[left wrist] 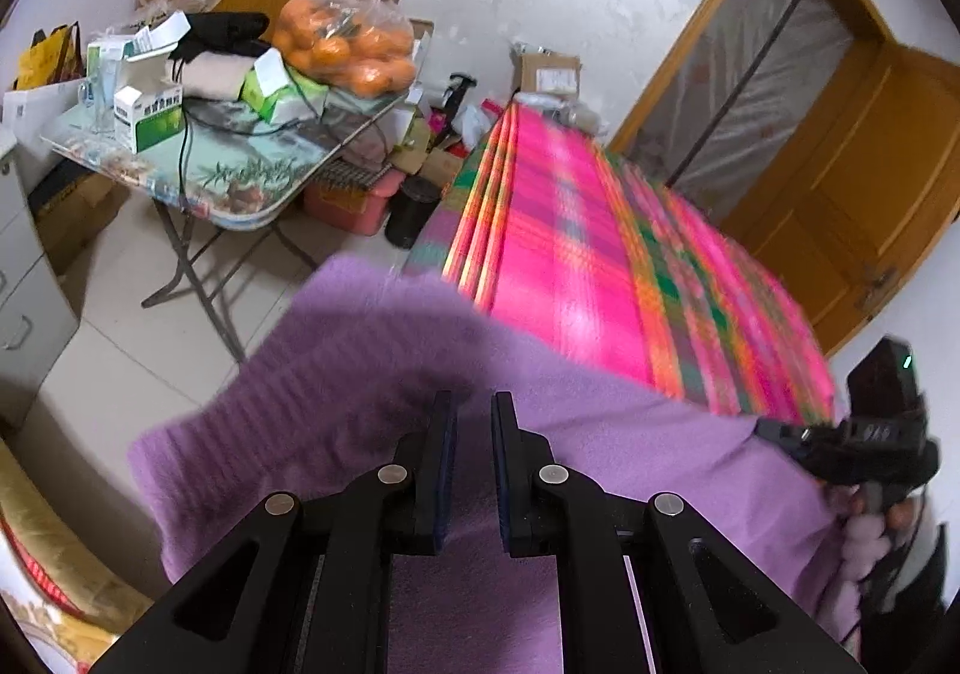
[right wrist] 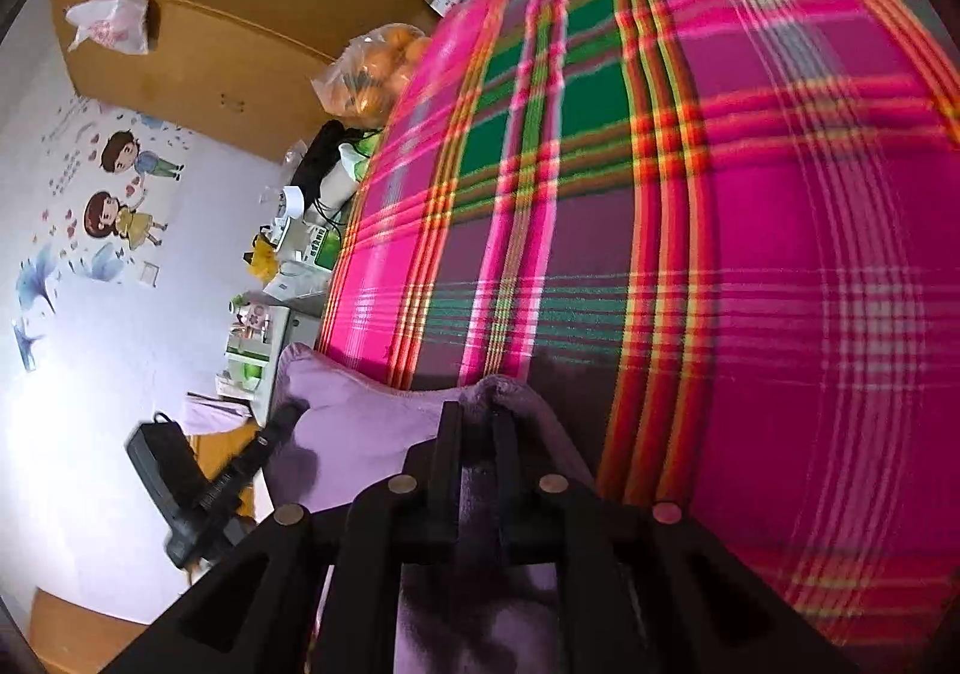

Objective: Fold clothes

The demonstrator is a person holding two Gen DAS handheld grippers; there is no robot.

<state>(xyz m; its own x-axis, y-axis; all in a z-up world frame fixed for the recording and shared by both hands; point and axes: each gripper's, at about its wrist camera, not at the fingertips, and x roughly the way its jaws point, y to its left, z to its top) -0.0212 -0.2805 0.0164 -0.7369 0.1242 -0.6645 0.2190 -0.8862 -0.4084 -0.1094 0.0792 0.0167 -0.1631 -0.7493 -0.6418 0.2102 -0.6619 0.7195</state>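
Your left hand-held gripper (left wrist: 474, 404) is clamped on the purple sweater (left wrist: 336, 368); your right hand-held gripper (right wrist: 477, 413) pinches its fold; it hangs above the plaid bed (right wrist: 750, 194)

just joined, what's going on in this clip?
A person with a handheld gripper in each hand is folding a purple garment over a bed with a pink plaid cover. The left gripper and the right gripper each have a bunch of the fabric between their fingers, holding it up at the bed's near edge. The frames are motion-blurred and no finished fold is visible.
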